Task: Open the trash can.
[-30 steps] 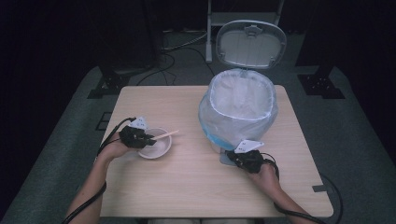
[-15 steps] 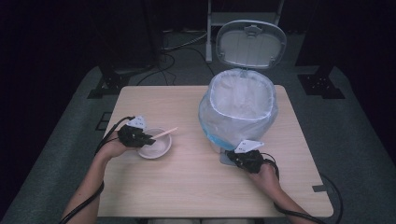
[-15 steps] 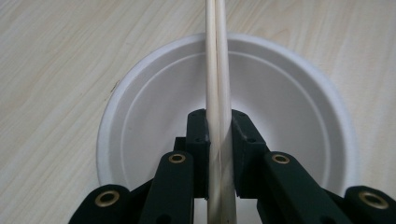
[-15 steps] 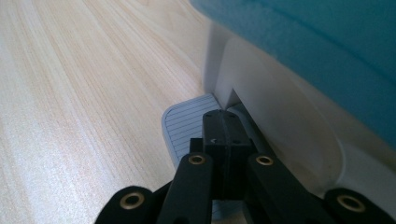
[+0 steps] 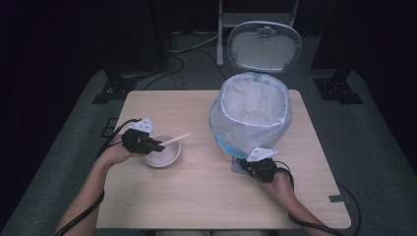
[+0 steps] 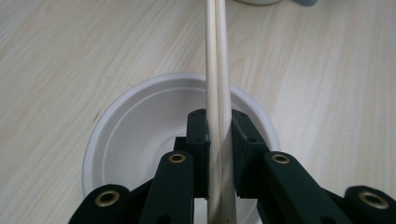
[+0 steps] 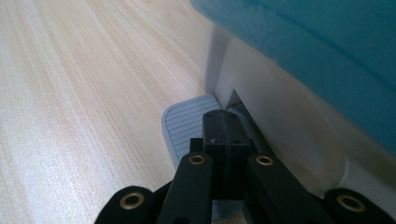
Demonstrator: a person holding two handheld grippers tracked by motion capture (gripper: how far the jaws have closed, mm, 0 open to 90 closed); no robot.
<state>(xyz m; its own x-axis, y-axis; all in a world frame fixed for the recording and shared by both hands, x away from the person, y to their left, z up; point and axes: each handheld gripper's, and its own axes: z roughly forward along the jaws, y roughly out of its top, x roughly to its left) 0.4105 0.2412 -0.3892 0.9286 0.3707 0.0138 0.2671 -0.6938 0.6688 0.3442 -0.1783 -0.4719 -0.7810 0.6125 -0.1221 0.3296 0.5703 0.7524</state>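
High view: left gripper [image 5: 147,144] holds a pair of pale wooden chopsticks [image 5: 175,139] over the white round paper bowl [image 5: 164,158]. Left gripper view: jaws clamped on them. Right gripper view: right gripper [image 7: 225,127] jaws closed empty, probably resting on the bin's grey ribbed pedal [image 7: 184,128].

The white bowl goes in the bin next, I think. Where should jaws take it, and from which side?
Grip the white bowl at its thin raised rim, one jaw inside and one outside, coming from above on the bare near side, away from the chopsticks.
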